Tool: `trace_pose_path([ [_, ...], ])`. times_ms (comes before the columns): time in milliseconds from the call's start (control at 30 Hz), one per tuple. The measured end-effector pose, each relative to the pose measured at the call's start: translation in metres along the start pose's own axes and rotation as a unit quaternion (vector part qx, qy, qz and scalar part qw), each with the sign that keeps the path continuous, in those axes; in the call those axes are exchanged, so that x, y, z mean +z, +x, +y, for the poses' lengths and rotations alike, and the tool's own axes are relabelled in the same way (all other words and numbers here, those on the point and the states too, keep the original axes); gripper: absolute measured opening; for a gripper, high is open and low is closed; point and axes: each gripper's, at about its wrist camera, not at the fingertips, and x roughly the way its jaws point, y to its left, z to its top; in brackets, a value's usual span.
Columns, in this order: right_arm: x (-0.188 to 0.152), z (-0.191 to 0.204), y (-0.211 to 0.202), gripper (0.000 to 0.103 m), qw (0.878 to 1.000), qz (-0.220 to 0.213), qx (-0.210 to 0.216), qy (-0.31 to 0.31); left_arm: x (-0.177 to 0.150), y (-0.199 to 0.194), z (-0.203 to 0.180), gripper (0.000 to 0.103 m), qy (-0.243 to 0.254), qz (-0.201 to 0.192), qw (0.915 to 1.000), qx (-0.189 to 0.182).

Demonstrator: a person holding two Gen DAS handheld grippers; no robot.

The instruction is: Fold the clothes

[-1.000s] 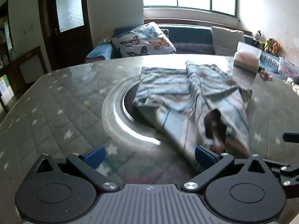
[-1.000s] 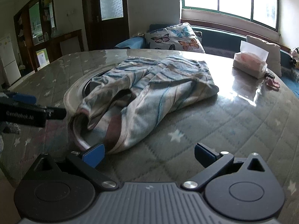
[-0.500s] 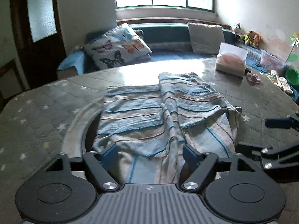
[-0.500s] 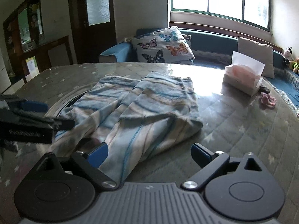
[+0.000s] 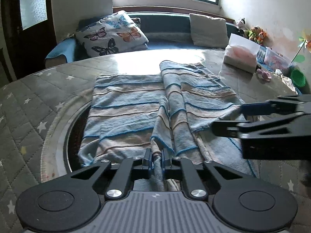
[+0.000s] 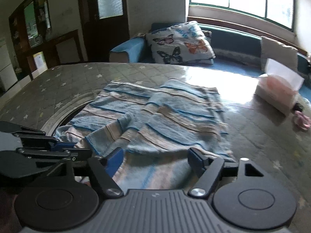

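A blue and beige striped garment [image 5: 126,112] lies spread on the quilted star-patterned table [image 5: 25,116], with a raised fold running down its middle. My left gripper [image 5: 156,160] is shut on the near end of that fold. In the left wrist view, my right gripper [image 5: 231,118] reaches in from the right at the garment's right near edge, with its jaws apart. In the right wrist view, the right gripper [image 6: 155,158] stands open with the garment [image 6: 175,116] lying between its blue fingertips. The left gripper [image 6: 64,148] shows at the left, close beside it.
A round recessed ring [image 5: 58,128] in the table lies partly under the garment. A tissue box [image 5: 241,60] and a small pink item [image 5: 264,75] sit at the far right, with a green bowl [image 5: 298,77] beyond. A butterfly pillow [image 5: 112,35] rests on the bench behind.
My left gripper has moved onto the garment's near edge and shut on its middle fold. The right gripper has come in over the garment's right edge and its fingers have narrowed.
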Motion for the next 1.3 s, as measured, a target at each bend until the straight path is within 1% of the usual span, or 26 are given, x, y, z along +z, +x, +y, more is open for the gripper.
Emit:
trace_pose_path([
  [33,0.002,-0.004,0.005,0.069,1.000,0.003,0.002,-0.002,0.000,0.000,0.001,0.010,0.000,-0.001,1.0000,0.000],
  [67,0.008,-0.019,0.012,0.067,1.000,0.007,0.008,-0.006,0.000,-0.001,0.002,0.010,0.000,-0.001,1.0000,0.000],
  [100,0.014,-0.033,0.020,0.064,1.000,0.010,0.014,-0.009,0.000,-0.001,0.003,0.010,0.001,-0.001,1.0000,-0.001],
  [200,0.020,-0.056,0.040,0.058,0.999,0.018,0.024,-0.020,0.002,0.001,0.004,0.012,0.002,0.002,1.0000,-0.006],
  [233,0.021,-0.058,0.045,0.056,0.999,0.022,0.022,-0.024,0.002,0.002,0.003,0.014,0.002,0.003,1.0000,-0.005],
  [300,0.022,-0.065,0.054,0.050,0.999,0.028,0.019,-0.035,0.004,0.003,0.001,0.015,0.005,0.003,1.0000,-0.004],
  [333,0.022,-0.073,0.058,0.048,0.999,0.031,0.021,-0.038,0.005,0.004,0.001,0.021,0.006,0.003,1.0000,-0.004],
  [367,0.022,-0.077,0.060,0.041,0.999,0.033,0.024,-0.036,0.006,0.005,0.000,0.030,0.006,0.003,1.0000,-0.004],
  [400,0.022,-0.084,0.062,0.035,0.998,0.034,0.028,-0.034,0.008,0.005,-0.001,0.033,0.005,0.003,1.0000,-0.005],
  [433,0.021,-0.091,0.063,0.033,0.998,0.035,0.033,-0.029,0.009,0.006,-0.002,0.035,0.006,0.001,1.0000,-0.006],
  [467,0.021,-0.096,0.063,0.026,0.998,0.035,0.035,-0.027,0.010,0.008,-0.003,0.035,0.009,0.001,0.9999,-0.009],
  [500,0.021,-0.100,0.062,0.017,0.998,0.035,0.036,-0.026,0.011,0.009,-0.003,0.035,0.011,0.001,0.9999,-0.012],
  [533,0.021,-0.105,0.062,0.015,0.998,0.034,0.036,-0.024,0.012,0.011,-0.004,0.032,0.012,0.002,0.9998,-0.014],
  [567,0.022,-0.112,0.060,0.013,0.999,0.033,0.036,-0.023,0.013,0.013,-0.005,0.018,0.014,0.003,0.9998,-0.016],
  [600,0.022,-0.119,0.058,0.009,0.999,0.029,0.036,-0.020,0.012,0.014,-0.004,0.011,0.013,0.005,0.9998,-0.017],
  [700,0.021,-0.139,0.046,0.009,0.999,0.016,0.032,-0.007,0.009,0.011,0.001,0.009,0.001,-0.001,0.9999,-0.012],
  [800,0.021,-0.160,0.034,0.008,1.000,0.002,0.027,0.006,0.006,-0.002,0.010,0.008,-0.018,-0.015,0.9997,0.003],
  [867,0.020,-0.177,0.021,0.008,1.000,-0.009,0.020,0.020,0.003,-0.015,0.019,0.008,-0.031,-0.028,0.9990,0.017],
  [967,0.013,-0.192,0.003,0.008,0.999,-0.023,0.008,0.043,-0.007,-0.036,0.035,0.007,-0.057,-0.042,0.9968,0.037],
  [1133,-0.009,-0.221,-0.028,0.008,0.995,-0.040,-0.016,0.084,-0.027,-0.071,0.063,0.007,-0.104,-0.061,0.9903,0.069],
  [1300,-0.042,-0.242,-0.049,0.008,0.989,-0.040,-0.045,0.136,-0.063,-0.104,0.091,0.007,-0.157,-0.062,0.9810,0.095],
])
